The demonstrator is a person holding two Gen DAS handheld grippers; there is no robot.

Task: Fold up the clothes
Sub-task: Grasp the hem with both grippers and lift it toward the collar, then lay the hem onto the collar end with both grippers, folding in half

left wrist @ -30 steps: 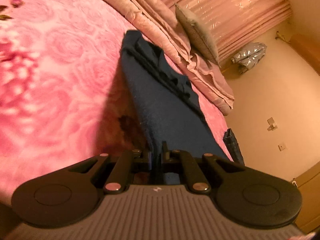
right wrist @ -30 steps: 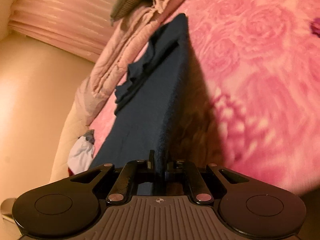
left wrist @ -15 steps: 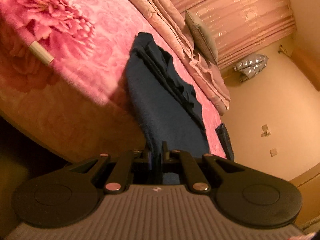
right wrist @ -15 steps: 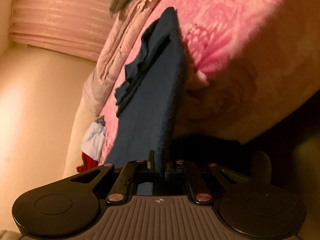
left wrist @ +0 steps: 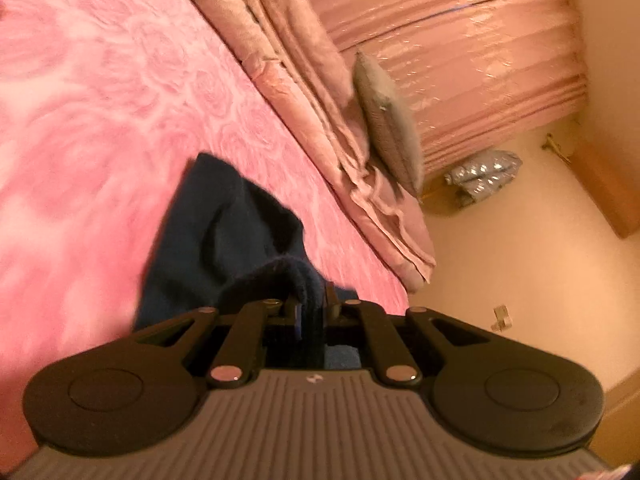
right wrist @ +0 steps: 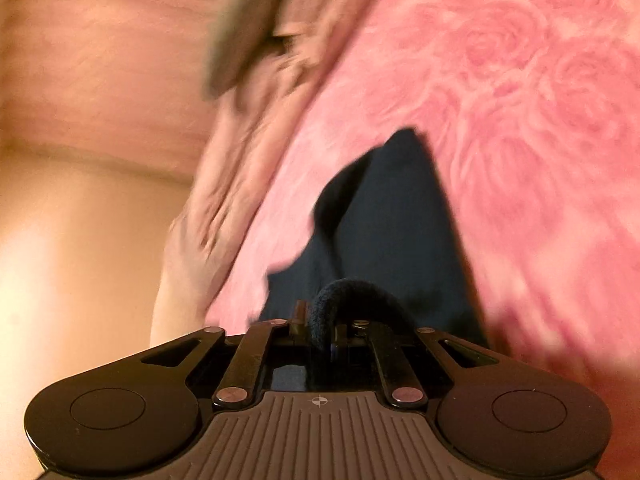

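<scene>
A pink rose-patterned bed point(left wrist: 100, 92) is being lit warmly beside pink curtains point(left wrist: 460, 40). A navy garment point(left wrist: 224, 236) is being clamped by the left gripper point(left wrist: 314, 306) and right gripper point(right wrist: 322, 326), fingers pressed together on cloth.

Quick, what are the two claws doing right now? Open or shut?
Left claw: shut, pinching the dark blue garment.
Right claw: shut, pinching the same dark blue garment.
</scene>
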